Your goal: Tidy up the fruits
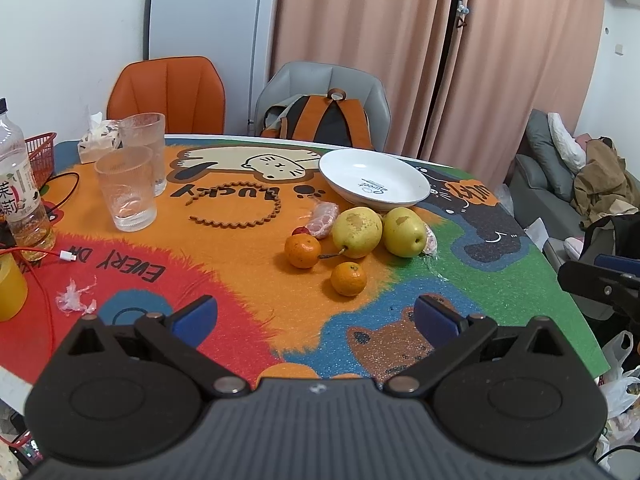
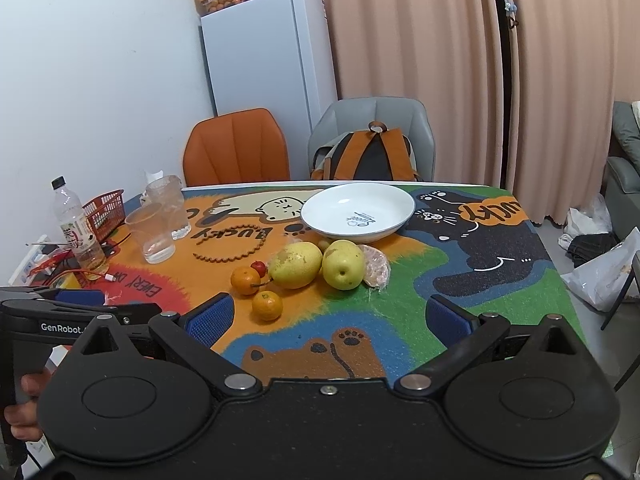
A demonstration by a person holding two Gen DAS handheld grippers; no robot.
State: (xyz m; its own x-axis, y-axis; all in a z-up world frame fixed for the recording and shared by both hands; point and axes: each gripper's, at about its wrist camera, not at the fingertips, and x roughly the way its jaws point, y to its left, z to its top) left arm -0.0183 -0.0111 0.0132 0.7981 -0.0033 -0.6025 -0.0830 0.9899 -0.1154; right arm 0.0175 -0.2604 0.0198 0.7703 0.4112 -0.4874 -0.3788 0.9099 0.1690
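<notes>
Two yellow pears (image 1: 357, 232) (image 1: 404, 231) lie side by side on the colourful mat, just in front of an empty white plate (image 1: 374, 183). Two small oranges (image 1: 303, 251) (image 1: 348, 278) sit in front of the pears, with a small red fruit (image 1: 301, 231) and wrapped peeled pieces (image 1: 323, 219) beside them. In the right wrist view the pears (image 2: 295, 265) (image 2: 343, 264), oranges (image 2: 245, 280) (image 2: 267, 305) and plate (image 2: 357, 212) show too. My left gripper (image 1: 316, 314) is open, short of the oranges. My right gripper (image 2: 330, 316) is open, near the front orange.
Two clear glasses (image 1: 127, 188), a drink bottle (image 1: 20, 188), a red basket (image 1: 42, 156), a brown scalloped ring (image 1: 236, 204) and red cables stand at the left. Orange and grey chairs with a backpack (image 1: 320, 120) stand behind the table. The table edge runs along the right.
</notes>
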